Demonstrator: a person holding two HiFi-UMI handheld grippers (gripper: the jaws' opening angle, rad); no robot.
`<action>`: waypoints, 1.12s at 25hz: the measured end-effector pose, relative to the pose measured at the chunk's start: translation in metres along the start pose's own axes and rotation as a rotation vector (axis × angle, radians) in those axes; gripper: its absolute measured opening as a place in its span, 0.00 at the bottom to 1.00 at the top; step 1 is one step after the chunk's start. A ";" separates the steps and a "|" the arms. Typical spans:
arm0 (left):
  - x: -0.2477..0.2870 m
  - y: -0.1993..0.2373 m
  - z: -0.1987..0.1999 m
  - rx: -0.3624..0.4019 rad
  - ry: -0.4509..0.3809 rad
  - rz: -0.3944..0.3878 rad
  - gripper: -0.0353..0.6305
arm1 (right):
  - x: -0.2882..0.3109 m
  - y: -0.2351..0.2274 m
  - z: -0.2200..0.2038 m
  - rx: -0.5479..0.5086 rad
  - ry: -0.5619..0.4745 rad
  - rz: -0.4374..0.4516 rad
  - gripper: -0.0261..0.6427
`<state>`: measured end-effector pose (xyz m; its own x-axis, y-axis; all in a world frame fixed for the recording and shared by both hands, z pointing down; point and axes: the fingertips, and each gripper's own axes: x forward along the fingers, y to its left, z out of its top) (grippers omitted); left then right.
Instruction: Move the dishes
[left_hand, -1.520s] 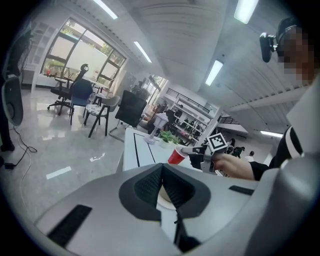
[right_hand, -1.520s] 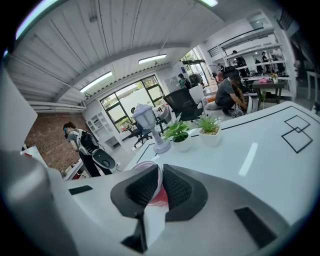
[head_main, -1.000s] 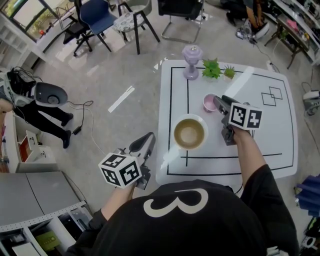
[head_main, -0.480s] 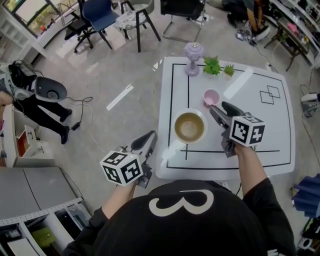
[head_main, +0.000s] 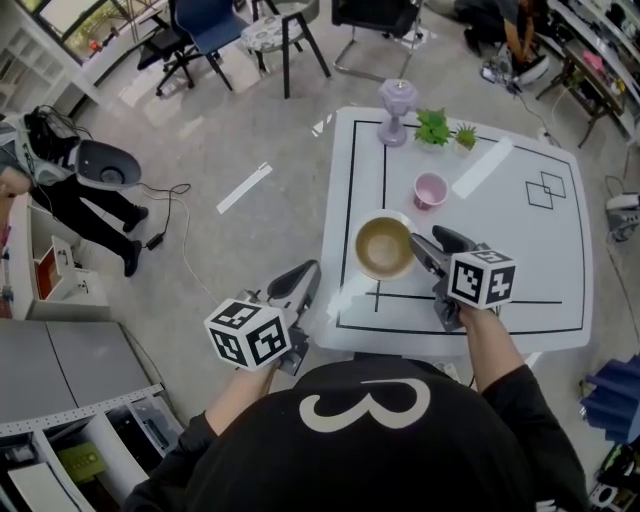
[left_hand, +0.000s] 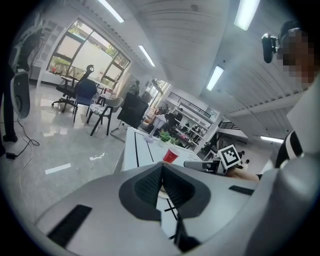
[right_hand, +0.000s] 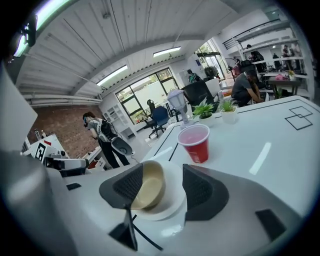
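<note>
White bench (head_main: 520, 250) marked with black lines fills the right half of the head view. A tan bowl (head_main: 384, 247) sits near its left edge, with a red cup (head_main: 430, 189) above and right of it. The right hand-held gripper (head_main: 428, 240) lies just right of the bowl, and the left hand-held gripper (head_main: 297, 282) hangs off the bench at lower left. In the left gripper view its jaws are pressed together, holding nothing. In the right gripper view the jaws stand apart, having just been opening; the bowl and its plate (right_hand: 172, 197) show between them, the pads pressing on neither
</note>
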<state>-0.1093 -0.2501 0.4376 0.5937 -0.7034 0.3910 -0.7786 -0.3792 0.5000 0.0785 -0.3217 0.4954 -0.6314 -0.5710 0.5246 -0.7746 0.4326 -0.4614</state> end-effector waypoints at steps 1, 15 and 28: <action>-0.001 0.000 -0.001 0.001 0.001 0.002 0.06 | 0.002 0.000 -0.005 0.003 0.009 0.000 0.39; -0.014 -0.001 0.003 0.015 -0.014 0.011 0.06 | 0.024 0.010 -0.040 0.074 0.097 -0.002 0.32; -0.023 -0.016 0.011 0.028 -0.031 -0.020 0.06 | 0.030 0.002 -0.043 0.180 0.081 -0.060 0.13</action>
<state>-0.1132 -0.2344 0.4122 0.6031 -0.7135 0.3566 -0.7720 -0.4097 0.4859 0.0564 -0.3077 0.5406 -0.5908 -0.5306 0.6078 -0.7965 0.2632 -0.5444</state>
